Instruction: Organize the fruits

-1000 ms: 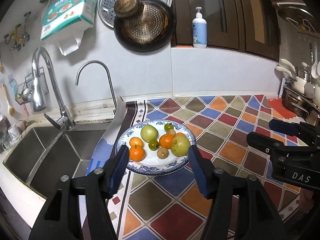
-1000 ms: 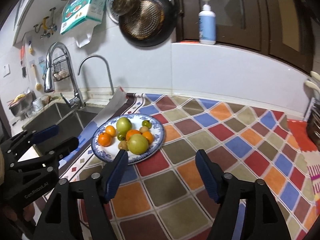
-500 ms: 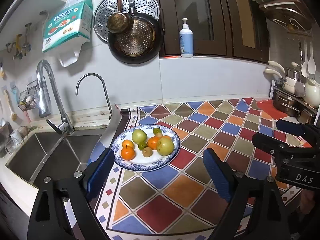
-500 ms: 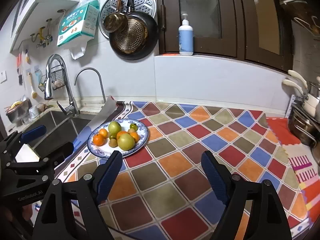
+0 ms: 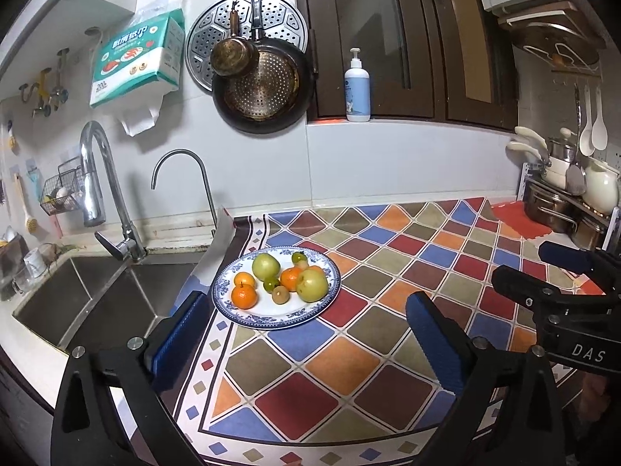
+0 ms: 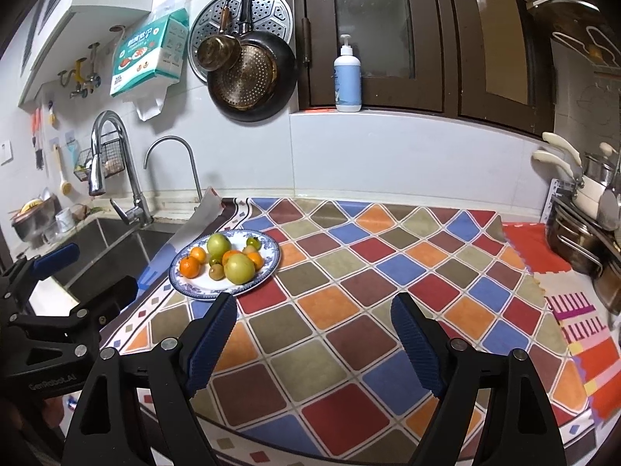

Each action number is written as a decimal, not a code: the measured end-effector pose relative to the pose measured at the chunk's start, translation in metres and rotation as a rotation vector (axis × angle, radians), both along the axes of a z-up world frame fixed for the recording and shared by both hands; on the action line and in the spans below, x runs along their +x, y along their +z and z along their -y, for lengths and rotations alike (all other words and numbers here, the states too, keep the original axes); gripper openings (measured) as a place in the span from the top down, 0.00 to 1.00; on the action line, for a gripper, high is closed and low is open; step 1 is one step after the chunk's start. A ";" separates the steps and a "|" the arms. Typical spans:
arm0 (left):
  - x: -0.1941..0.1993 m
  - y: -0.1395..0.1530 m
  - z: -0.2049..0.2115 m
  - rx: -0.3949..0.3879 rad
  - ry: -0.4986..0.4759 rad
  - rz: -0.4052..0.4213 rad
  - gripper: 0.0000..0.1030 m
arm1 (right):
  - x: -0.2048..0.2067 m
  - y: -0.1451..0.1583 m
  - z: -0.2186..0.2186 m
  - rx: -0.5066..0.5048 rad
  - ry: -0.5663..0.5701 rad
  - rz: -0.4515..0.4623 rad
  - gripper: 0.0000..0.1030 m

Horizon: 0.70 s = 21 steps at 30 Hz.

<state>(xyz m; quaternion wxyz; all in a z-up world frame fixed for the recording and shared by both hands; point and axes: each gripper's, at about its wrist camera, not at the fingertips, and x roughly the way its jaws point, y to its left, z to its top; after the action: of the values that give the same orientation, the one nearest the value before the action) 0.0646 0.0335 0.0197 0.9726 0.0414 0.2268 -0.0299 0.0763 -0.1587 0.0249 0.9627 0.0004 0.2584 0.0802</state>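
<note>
A blue-and-white plate point(image 5: 322, 303) sits on the patterned counter mat beside the sink and also shows in the right wrist view point(image 6: 271, 268). It holds two green apples point(image 5: 311, 284), several oranges point(image 5: 244, 296), a kiwi point(image 5: 280, 294) and small green fruits. My left gripper point(image 5: 306, 334) is open and empty, held back from the plate's near side. My right gripper point(image 6: 312, 334) is open and empty, to the right of the plate and nearer the counter's front edge. Each gripper shows at the edge of the other's view.
A steel sink point(image 5: 77, 295) with two taps point(image 5: 112, 194) lies left of the plate. Pots and a rack point(image 5: 562, 202) stand at the far right. Pans point(image 5: 264, 85) hang on the wall; a soap bottle point(image 5: 357, 89) stands on the ledge. The checkered mat point(image 5: 388, 272) covers the counter.
Both grippers have pulled back and up from the plate, so it looks smaller and farther. Both jaws have opened wider. The fruit has not moved.
</note>
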 end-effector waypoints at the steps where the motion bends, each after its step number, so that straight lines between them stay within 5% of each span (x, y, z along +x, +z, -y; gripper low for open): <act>1: -0.001 0.000 0.001 0.001 0.001 -0.001 0.00 | -0.001 0.000 0.001 0.000 -0.002 0.001 0.20; 21: -0.006 -0.001 0.005 0.007 0.012 -0.006 0.00 | -0.007 -0.001 0.010 0.012 -0.009 0.007 0.20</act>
<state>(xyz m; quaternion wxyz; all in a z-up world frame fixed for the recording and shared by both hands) 0.0589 0.0287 0.0185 0.9720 0.0436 0.2299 -0.0233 0.0691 -0.1684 0.0239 0.9639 0.0072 0.2546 0.0773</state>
